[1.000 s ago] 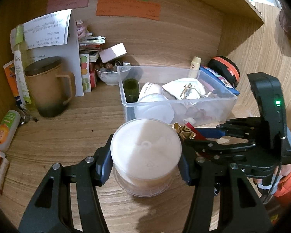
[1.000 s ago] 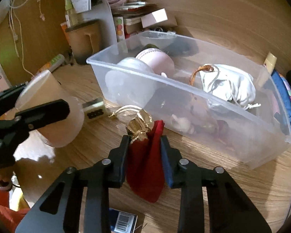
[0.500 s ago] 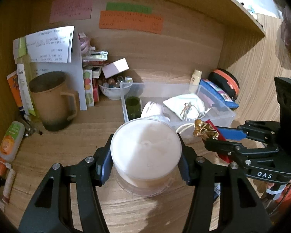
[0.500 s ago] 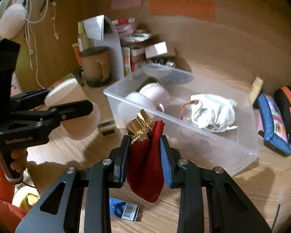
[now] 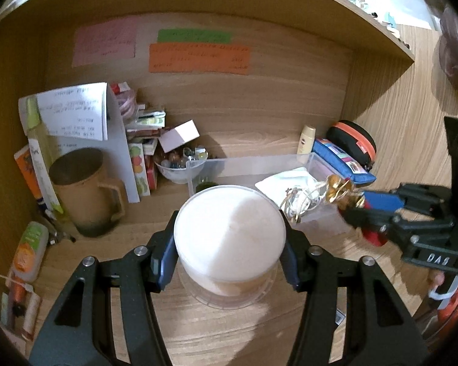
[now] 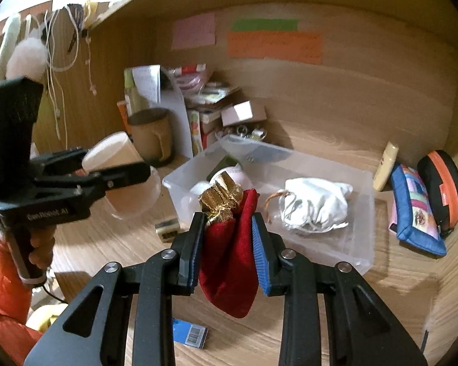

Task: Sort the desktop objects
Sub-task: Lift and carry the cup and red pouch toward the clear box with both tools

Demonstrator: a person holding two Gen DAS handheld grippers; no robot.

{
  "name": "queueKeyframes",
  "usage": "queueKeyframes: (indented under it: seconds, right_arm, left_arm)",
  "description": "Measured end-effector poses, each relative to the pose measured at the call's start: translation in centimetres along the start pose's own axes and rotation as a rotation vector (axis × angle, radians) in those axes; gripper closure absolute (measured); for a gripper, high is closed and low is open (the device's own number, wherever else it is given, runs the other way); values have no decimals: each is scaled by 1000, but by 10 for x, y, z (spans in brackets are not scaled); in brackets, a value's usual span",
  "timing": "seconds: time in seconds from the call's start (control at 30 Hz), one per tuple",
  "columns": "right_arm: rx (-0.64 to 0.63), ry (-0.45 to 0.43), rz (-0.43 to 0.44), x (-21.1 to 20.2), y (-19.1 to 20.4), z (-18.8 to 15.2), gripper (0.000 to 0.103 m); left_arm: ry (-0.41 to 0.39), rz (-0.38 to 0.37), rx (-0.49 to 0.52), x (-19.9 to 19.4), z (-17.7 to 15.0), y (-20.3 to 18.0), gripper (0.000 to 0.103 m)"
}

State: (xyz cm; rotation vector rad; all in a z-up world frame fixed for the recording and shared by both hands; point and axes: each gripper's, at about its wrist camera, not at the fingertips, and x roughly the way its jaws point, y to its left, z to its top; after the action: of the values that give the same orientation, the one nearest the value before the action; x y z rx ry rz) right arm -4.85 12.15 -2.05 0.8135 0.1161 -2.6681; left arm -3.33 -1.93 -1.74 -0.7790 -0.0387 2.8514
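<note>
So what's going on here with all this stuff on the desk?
A person is tidying a cluttered wooden desk with a handheld gripper in each hand. The left gripper holds a round white lidded tub; the right gripper pinches a red velvet pouch with gold trim. Both are held up near a clear plastic bin that already contains a white drawstring bag.

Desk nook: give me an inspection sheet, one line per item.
Surface: wooden desk, inside a wooden alcove.
Job's things: clear bin holds a white pouch; round white container and red pouch are held.
Clutter: brown mug, bowl of beads, blue case, barcode box.
Grippers: left gripper clamps the container; right gripper clamps the red pouch.
Cables: white cords hang at left.
Surroundings: sticky notes on back wall.
</note>
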Motion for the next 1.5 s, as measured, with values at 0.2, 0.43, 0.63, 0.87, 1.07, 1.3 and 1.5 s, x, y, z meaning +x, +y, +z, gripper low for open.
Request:
queueKeyframes:
  seconds: [0.2, 0.43, 0.63, 0.87, 1.07, 1.3, 1.5]
  right_arm:
    - [10, -39, -24, -10, -14, 10, 76]
    - [29, -68, -35, -11, -30, 20, 76]
    - [57, -66, -32, 1, -49, 27, 76]
    - [75, -47, -34, 21, -63, 31, 76]
    - [88, -9, -37, 44, -78, 28, 76]
    - [103, 46, -16, 64, -96, 14, 76]
    - [89, 85, 3, 70, -103, 5, 75]
  left_arm:
    - [-2, 1, 29, 6, 13, -7, 47]
    - [-7, -22, 61, 19, 31, -19, 47]
    - [9, -61, 51, 36, 40, -25, 47]
    - [47, -88, 31, 64, 52, -25, 47]
    - [105, -105, 22, 96, 53, -28, 47]
    - [153, -102, 41, 129, 48, -35, 47]
    - [157, -114, 71, 137, 52, -46, 47]
